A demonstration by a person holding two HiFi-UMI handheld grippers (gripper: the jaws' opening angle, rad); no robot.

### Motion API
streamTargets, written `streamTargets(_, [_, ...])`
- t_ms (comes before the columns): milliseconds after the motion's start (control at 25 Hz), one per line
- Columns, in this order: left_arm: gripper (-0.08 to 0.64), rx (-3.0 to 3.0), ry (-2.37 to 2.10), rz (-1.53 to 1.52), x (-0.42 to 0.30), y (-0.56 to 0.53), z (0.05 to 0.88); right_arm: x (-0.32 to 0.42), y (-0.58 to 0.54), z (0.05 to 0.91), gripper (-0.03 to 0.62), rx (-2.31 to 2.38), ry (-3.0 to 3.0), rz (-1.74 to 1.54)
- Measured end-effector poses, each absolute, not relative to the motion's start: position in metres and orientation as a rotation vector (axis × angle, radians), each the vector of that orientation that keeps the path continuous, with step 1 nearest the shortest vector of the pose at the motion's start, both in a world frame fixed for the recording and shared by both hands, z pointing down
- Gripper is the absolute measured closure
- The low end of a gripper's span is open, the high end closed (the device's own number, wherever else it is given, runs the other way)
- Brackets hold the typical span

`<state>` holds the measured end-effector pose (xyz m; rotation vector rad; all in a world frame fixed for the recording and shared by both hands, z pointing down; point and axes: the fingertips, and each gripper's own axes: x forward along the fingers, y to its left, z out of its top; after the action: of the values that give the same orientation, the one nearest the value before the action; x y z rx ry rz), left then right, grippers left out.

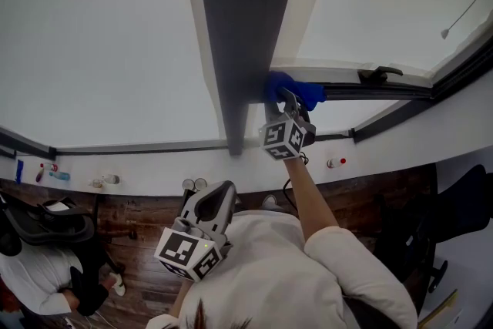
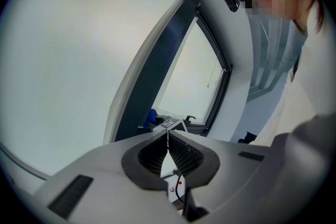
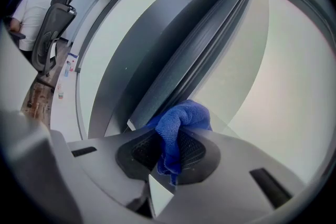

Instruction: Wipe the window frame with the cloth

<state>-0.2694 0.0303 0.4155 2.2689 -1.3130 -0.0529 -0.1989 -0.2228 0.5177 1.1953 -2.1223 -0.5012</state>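
My right gripper is raised to the window and shut on a blue cloth, which presses against the dark window frame where the upright post meets the lower rail. In the right gripper view the blue cloth bunches out from between the jaws of the right gripper, touching the dark window frame. My left gripper hangs low near my chest, jaws together with nothing in them. The left gripper points up toward the dark window frame from below.
A black window handle sits on the rail right of the cloth. A white sill below carries small bottles. A seated person and office chair are at lower left. A dark chair stands at right.
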Motion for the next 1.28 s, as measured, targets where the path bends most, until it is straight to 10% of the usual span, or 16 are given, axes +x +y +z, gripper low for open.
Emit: streamTargets(1280, [0.549, 2.285, -1.215, -0.067, -0.128, 0.008, 0.417, -0.109, -0.238, 0.517, 0.537, 1.035, -2.143, -0.549])
